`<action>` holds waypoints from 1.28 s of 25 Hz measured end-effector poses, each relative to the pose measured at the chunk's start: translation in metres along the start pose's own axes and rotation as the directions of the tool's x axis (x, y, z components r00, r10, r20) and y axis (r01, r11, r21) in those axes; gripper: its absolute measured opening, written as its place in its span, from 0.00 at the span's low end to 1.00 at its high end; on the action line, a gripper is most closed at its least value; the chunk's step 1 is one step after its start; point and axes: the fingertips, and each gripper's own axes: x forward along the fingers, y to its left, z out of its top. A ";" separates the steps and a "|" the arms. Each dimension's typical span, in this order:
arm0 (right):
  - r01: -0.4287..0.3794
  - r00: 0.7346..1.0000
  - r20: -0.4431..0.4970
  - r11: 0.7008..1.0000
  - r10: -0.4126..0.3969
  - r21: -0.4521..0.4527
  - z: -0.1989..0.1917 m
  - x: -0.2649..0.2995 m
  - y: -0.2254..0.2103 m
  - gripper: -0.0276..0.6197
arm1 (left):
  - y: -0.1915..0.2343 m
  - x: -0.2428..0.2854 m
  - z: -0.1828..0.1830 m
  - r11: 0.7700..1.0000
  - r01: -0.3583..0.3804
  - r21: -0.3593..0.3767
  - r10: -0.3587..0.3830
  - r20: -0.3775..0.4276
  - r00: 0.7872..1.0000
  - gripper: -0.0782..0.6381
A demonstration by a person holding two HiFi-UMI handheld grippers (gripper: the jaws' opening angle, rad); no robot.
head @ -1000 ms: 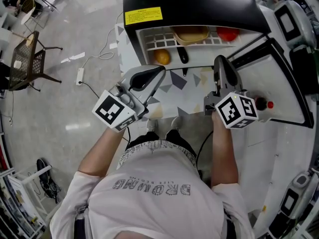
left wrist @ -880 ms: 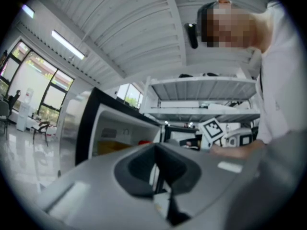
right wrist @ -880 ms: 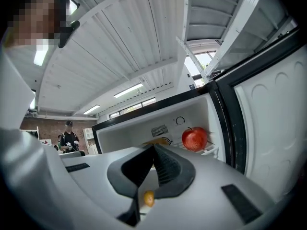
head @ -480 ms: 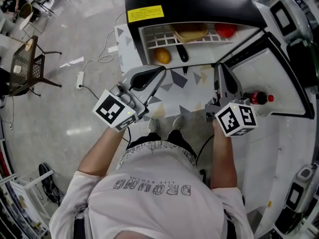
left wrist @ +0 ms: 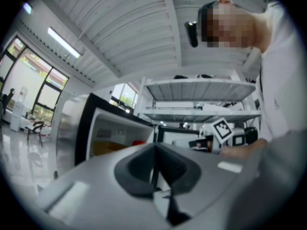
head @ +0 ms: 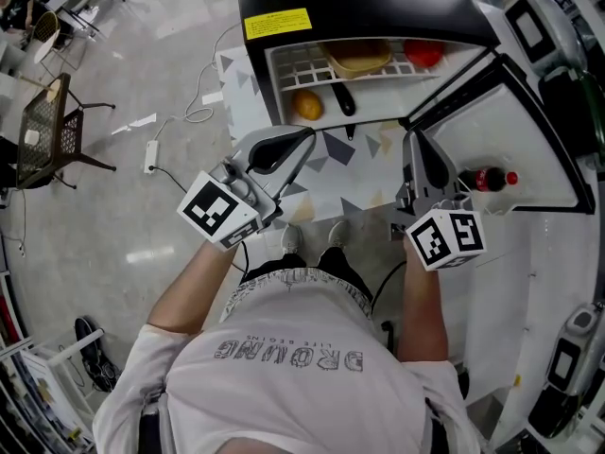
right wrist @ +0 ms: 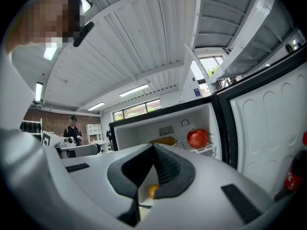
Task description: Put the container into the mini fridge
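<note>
The mini fridge (head: 359,3) stands open in front of me, its door (head: 515,130) swung out to the right. A yellow container (head: 359,61) rests on the fridge's upper wire shelf beside a red apple (head: 423,55); the right gripper view shows the container (right wrist: 165,141) and the apple (right wrist: 197,138) too. My left gripper (head: 304,135) is held in front of the fridge, shut and empty, its jaws pressed together (left wrist: 154,147). My right gripper (head: 413,140) hangs near the door hinge, also shut with nothing in it (right wrist: 154,147).
An orange (head: 307,107) and a dark object (head: 345,102) lie on the lower level. A cola bottle (head: 487,179) sits in the door rack. A patterned mat (head: 350,173) lies before the fridge. A chair (head: 47,121) and power strip (head: 151,154) are at the left.
My right gripper has drawn back a little toward me and to the right, uncovering the cola bottle in the door. The left gripper has stayed put.
</note>
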 end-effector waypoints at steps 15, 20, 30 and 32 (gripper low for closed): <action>-0.020 1.000 -0.016 1.000 0.020 -0.015 -0.007 -0.007 0.012 0.04 | -0.001 -0.001 -0.003 1.000 0.004 -0.014 -0.004 0.000 1.000 0.12; -0.026 0.999 -0.024 0.999 0.026 -0.018 -0.009 -0.005 0.012 0.04 | 0.000 0.001 -0.003 1.000 0.004 -0.017 -0.004 -0.001 1.000 0.12; -0.035 0.999 -0.034 0.999 0.035 -0.015 -0.011 -0.001 0.007 0.04 | 0.000 0.009 -0.005 1.000 0.002 -0.018 -0.002 -0.005 1.000 0.12; -0.038 0.999 -0.037 0.999 0.037 -0.011 -0.012 0.000 0.006 0.04 | 0.001 0.010 -0.005 1.000 0.002 -0.019 -0.002 -0.006 1.000 0.12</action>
